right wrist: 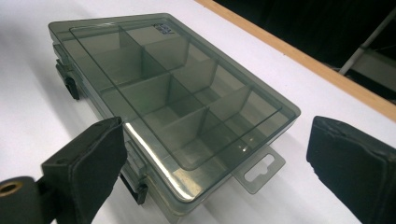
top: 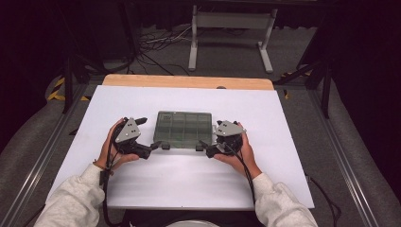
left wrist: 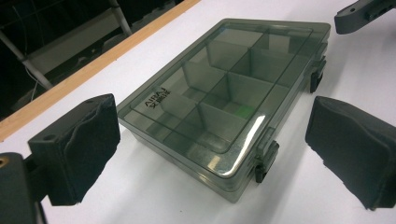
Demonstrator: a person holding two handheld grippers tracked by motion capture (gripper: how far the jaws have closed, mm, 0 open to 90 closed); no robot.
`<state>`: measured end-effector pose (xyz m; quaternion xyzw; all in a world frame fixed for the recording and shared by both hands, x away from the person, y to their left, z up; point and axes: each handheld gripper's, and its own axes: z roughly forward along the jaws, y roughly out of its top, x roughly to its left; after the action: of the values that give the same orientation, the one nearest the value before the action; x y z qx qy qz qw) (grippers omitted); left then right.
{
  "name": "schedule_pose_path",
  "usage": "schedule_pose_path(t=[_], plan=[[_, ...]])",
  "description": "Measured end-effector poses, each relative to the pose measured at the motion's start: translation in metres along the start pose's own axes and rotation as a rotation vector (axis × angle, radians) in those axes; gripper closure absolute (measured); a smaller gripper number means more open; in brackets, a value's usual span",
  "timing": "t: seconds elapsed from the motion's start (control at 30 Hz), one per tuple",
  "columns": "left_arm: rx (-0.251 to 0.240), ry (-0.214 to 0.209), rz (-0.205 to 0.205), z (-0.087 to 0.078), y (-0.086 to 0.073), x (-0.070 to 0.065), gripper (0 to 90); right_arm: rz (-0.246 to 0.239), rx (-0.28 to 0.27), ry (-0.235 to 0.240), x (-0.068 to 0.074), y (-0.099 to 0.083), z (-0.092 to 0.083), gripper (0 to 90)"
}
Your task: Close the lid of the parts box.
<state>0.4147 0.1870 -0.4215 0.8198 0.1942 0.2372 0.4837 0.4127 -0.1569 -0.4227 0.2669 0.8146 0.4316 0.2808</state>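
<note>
Smoky translucent plastic compartment box (top: 184,129) lies shut between the left gripper (top: 157,144) and right gripper (top: 203,144), jaws wide, empty; next, probably its near latches (left wrist: 264,161).

In your left gripper view, the small green thing (left wrist: 243,111) inside the compartment box (left wrist: 224,93) is too blurry to name. In your right gripper view, the box's label (right wrist: 164,29) is too small to read.
</note>
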Motion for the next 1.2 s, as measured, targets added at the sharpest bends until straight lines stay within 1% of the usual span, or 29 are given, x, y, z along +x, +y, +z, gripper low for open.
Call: schedule_pose_path(t=[0.03,0.07,0.17,0.2,0.27,0.33,0.4,0.47,0.63,0.73,0.87,0.9,0.97,1.0,1.03,1.07,1.1,1.2], plan=[[0.000,0.011,0.004,-0.001,0.001,-0.001,3.7,0.000,-0.004,-0.001,0.000,0.000,-0.001,5.7],[0.001,0.016,0.003,-0.001,0.001,-0.001,3.7,-0.016,-0.004,-0.012,0.001,0.002,-0.002,5.4],[-0.004,0.022,0.004,-0.002,0.002,-0.002,3.6,-0.025,-0.005,-0.023,0.002,0.002,-0.004,5.5],[-0.003,0.023,0.009,-0.003,0.002,-0.002,3.6,-0.026,-0.009,-0.027,0.002,0.002,-0.004,5.4],[-0.007,0.017,0.007,-0.004,0.002,-0.002,3.5,-0.022,-0.012,-0.025,0.002,0.002,-0.006,5.5],[-0.009,0.029,0.012,-0.006,0.002,-0.003,3.6,-0.025,-0.016,-0.033,0.001,0.002,-0.008,5.4],[-0.010,0.027,0.008,-0.008,0.002,-0.003,3.6,-0.023,-0.025,-0.029,0.001,0.003,-0.010,5.5],[-0.007,0.028,0.011,-0.009,0.001,-0.003,3.5,-0.027,-0.027,-0.037,0.001,0.003,-0.013,5.6],[-0.013,0.041,0.018,-0.016,0.001,-0.005,3.3,-0.029,-0.034,-0.054,0.000,0.003,-0.018,5.6],[-0.012,0.049,0.021,-0.019,0.000,-0.005,3.3,-0.027,-0.033,-0.055,0.000,0.002,-0.021,5.5],[-0.012,0.042,0.021,-0.023,-0.002,-0.006,3.5,-0.018,-0.036,-0.056,0.000,0.000,-0.025,5.2],[-0.019,0.050,0.025,-0.024,-0.003,-0.007,3.5,-0.020,-0.036,-0.059,-0.001,0.000,-0.025,5.3],[-0.019,0.043,0.022,-0.025,-0.003,-0.007,3.7,-0.018,-0.038,-0.062,0.000,-0.001,-0.028,5.3],[-0.029,0.041,0.016,-0.027,-0.005,-0.008,3.7,-0.017,-0.040,-0.060,0.000,-0.002,-0.029,5.4],[-0.025,0.039,0.020,-0.029,-0.006,-0.008,3.7,-0.022,-0.036,-0.064,0.000,-0.002,-0.030,5.4],[-0.025,0.039,0.020,-0.029,-0.006,-0.008,3.7,-0.022,-0.036,-0.064,0.000,-0.002,-0.030,5.4],[-0.026,0.050,0.023,-0.030,-0.007,-0.009,3.7,-0.025,-0.038,-0.069,0.000,-0.002,-0.031,5.4],[-0.029,0.049,0.020,-0.034,-0.008,-0.010,3.8,-0.023,-0.039,-0.074,-0.001,-0.004,-0.034,5.4]])
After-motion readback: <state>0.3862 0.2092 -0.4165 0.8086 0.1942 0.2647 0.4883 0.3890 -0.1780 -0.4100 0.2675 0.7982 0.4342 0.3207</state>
